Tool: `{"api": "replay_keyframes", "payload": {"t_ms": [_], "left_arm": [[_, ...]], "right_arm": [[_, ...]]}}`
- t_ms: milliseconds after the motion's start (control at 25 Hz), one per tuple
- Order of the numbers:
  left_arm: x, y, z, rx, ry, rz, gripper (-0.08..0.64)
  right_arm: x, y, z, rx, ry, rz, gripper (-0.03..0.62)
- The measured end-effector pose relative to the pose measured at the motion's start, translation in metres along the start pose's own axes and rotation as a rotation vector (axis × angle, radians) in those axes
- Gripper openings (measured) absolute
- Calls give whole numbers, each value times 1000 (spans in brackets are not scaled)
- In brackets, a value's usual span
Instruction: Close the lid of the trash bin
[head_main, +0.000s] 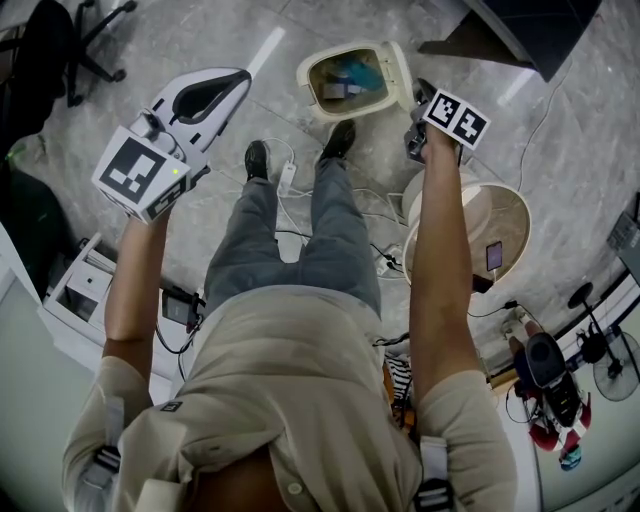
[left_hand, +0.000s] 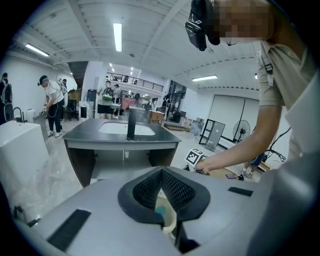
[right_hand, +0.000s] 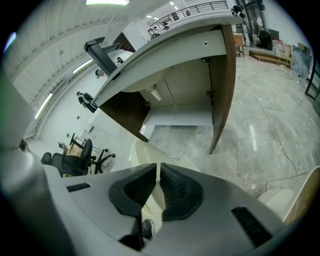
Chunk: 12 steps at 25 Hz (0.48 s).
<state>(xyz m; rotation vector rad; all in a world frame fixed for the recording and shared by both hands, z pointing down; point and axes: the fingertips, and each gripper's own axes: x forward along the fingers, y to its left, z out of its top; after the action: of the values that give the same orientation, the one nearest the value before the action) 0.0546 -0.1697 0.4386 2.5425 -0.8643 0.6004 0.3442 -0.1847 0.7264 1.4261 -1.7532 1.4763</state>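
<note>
The cream trash bin (head_main: 345, 82) stands open on the floor ahead of my feet, rubbish showing inside. Its lid (head_main: 402, 70) is tipped up at the bin's right side. My right gripper (head_main: 418, 106) is low beside that lid, jaws shut to a thin slit; in the right gripper view (right_hand: 157, 172) the cream lid (right_hand: 142, 152) lies just past the tips, and I cannot tell whether they touch. My left gripper (head_main: 240, 78) is held up left of the bin, shut on nothing (left_hand: 161, 172), with the bin's rim (left_hand: 171, 221) glimpsed below.
Shoes (head_main: 257, 158) stand just before the bin among white cables (head_main: 290, 182). A round pale stool (head_main: 500, 235) is at the right, an office chair (head_main: 60, 45) at the far left. A dark sink counter (left_hand: 122, 134) stands behind the bin.
</note>
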Motion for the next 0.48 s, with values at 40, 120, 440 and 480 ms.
{"api": "replay_keyframes", "payload": {"t_ms": [40, 120, 440, 480], "left_arm": [[-2, 1, -1, -1, -1, 1, 14], [-7, 4, -5, -6, -1, 4, 14], [-27, 18, -19, -30, -4, 19, 14], [-29, 20, -20, -34, -4, 21, 14]], "right_arm": [[2, 5, -3, -4, 5, 3, 28], [6, 14, -8, -13, 14, 10, 28], [25, 48, -27, -51, 63, 25, 28], [27, 51, -29, -57, 69, 25, 28]]}}
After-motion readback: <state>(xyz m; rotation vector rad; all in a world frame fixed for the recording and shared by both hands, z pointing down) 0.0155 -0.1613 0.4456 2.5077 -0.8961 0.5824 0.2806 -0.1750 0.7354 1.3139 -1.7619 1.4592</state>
